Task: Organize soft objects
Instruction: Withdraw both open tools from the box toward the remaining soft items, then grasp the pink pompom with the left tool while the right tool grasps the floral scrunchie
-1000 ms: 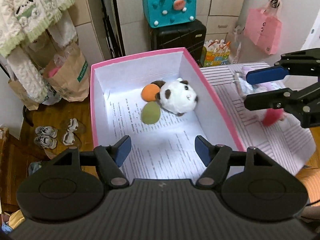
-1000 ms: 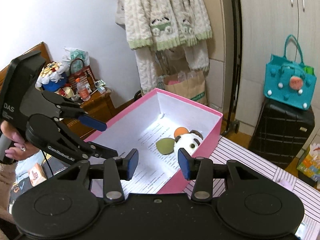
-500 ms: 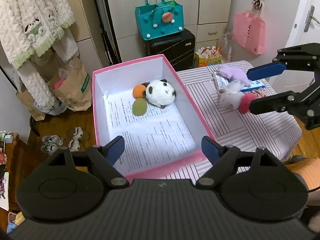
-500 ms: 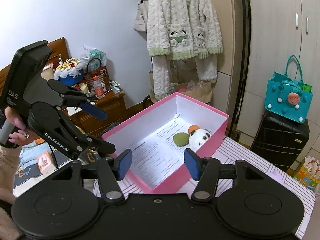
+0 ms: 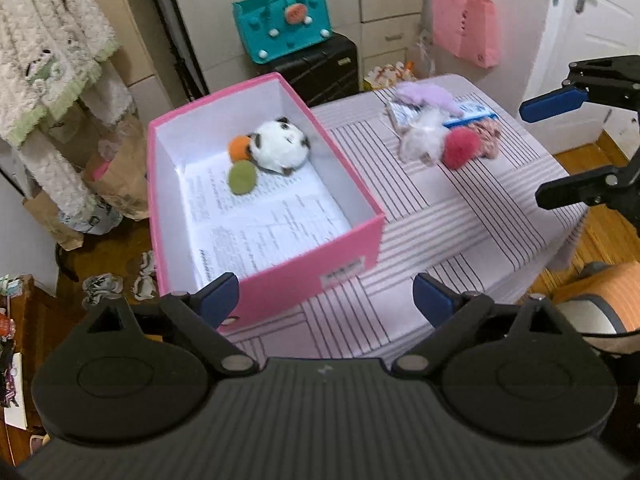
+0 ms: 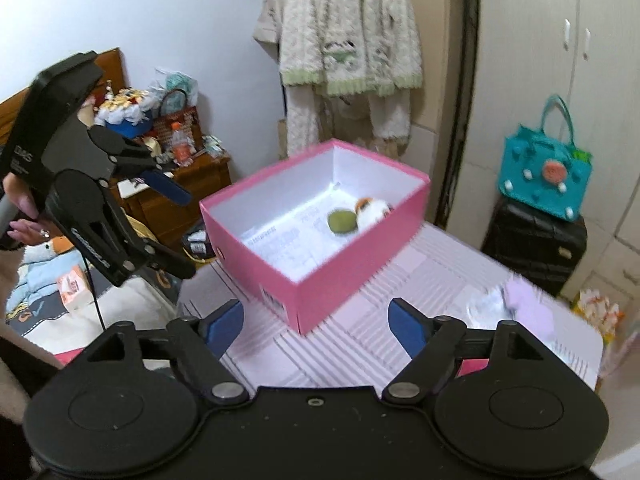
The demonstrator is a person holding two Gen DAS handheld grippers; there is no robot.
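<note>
Box [image 5: 280, 276] sits at the table's [image 5: 460, 216] left edge as the drop bin; panda [image 5: 280, 148] and two balls already at its far end. Remaining soft toys [image 5: 444, 136] are piled near the far right corner, likely next. Left gripper [image 5: 326, 300] and right gripper [image 6: 316, 322] both empty, jaws opening, angled down over the near edge.

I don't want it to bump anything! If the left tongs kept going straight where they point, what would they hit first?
Probably the near wall of the pink cardboard box, just ahead of the opening, empty left tongs. Depth is unclear, so they might meet the striped tablecloth instead.
</note>
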